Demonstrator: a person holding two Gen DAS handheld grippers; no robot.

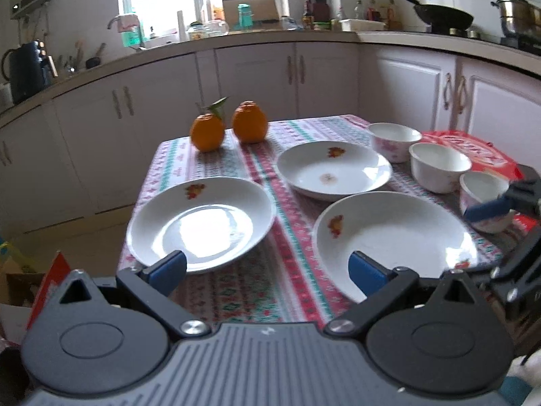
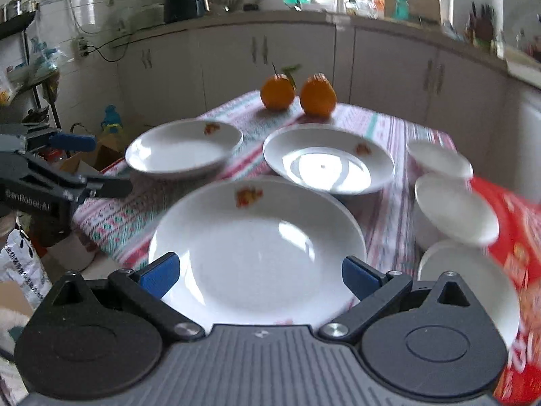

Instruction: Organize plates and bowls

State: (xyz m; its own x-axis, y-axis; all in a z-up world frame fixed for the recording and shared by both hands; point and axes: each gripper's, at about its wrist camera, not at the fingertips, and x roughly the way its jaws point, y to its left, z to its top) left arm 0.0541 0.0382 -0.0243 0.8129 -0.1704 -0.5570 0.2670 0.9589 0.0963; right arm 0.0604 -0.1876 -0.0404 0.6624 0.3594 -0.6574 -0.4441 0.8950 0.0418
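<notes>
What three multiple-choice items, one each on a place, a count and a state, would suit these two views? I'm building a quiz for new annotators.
1. Where do the two oranges sit?
A. At the far end of the table
B. Inside a bowl
C. On the near plate

2. How many white ceramic plates lie on the table?
A. One
B. Three
C. Five

3. What state are both grippers in?
A. Shut on a bowl
B. Shut on a plate
C. Open, holding nothing

Key: 1 A, the two oranges stand on the patterned tablecloth beyond the dishes. 2 B, three white ceramic plates lie separately. 3 C, the left gripper and right gripper show fingers spread wide, empty.
</notes>
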